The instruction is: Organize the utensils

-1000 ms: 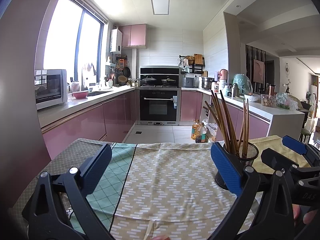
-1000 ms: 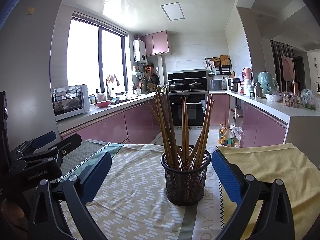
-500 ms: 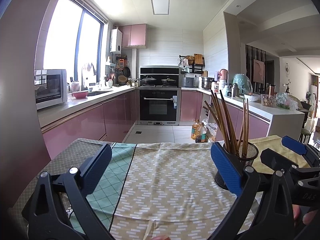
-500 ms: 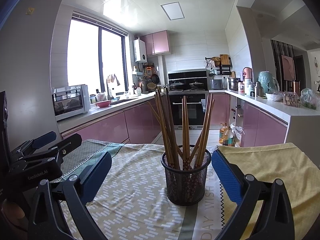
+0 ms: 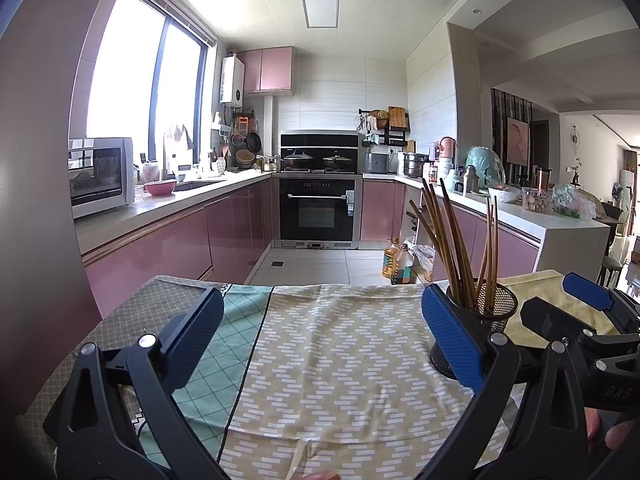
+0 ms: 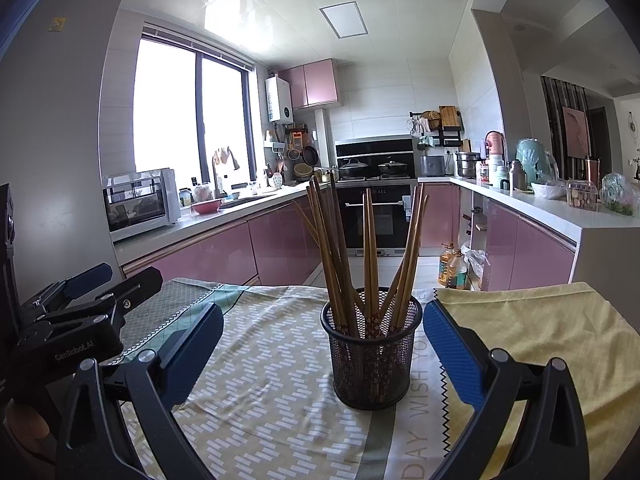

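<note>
The right gripper is released, jaws spread wide, nothing held. Directly ahead between its fingers, the mesh holder stands upright on the cloth-covered surface, chopsticks fanned inside. The left gripper is likewise released over bare cloth, the holder just beyond its right finger.

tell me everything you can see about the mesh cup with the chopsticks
The cup is a round black wire-mesh holder, upright on the patterned cloth, its base over a grey strip with printed letters. It holds a loose bunch of brown chopsticks, standing on end and fanning out to left and right. It sits ahead of the open right claw, between its blue pads, which do not touch it. Nothing else touches it.
</note>
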`<state>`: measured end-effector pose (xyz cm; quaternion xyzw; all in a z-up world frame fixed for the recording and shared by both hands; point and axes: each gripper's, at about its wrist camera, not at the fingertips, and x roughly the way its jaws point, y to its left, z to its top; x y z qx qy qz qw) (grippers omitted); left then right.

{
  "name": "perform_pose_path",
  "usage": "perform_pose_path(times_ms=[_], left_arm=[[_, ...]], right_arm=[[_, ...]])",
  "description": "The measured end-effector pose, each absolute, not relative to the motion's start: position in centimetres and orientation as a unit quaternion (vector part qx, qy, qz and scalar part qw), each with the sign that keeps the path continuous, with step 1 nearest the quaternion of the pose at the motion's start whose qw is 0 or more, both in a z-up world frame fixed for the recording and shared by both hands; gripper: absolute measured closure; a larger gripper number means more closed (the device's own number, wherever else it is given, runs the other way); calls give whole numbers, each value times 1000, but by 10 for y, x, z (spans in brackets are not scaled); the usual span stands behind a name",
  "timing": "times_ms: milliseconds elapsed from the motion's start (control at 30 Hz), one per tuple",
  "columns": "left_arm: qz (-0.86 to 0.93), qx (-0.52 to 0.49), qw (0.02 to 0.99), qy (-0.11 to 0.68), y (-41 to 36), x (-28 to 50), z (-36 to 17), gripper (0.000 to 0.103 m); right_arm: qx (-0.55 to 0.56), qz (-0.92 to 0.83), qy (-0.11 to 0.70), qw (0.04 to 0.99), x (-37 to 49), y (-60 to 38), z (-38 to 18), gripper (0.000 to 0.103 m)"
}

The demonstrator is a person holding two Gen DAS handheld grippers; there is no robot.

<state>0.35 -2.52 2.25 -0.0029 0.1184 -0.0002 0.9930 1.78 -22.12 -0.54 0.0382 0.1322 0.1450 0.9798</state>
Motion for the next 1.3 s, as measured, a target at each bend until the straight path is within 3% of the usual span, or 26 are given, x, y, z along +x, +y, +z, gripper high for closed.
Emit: perform_pose_path(times_ms=[1300], left_arm=[[-1,-2,993,120,-26,6,21,5]], right_arm=[[41,143,134,980,18,-225,-5,6]])
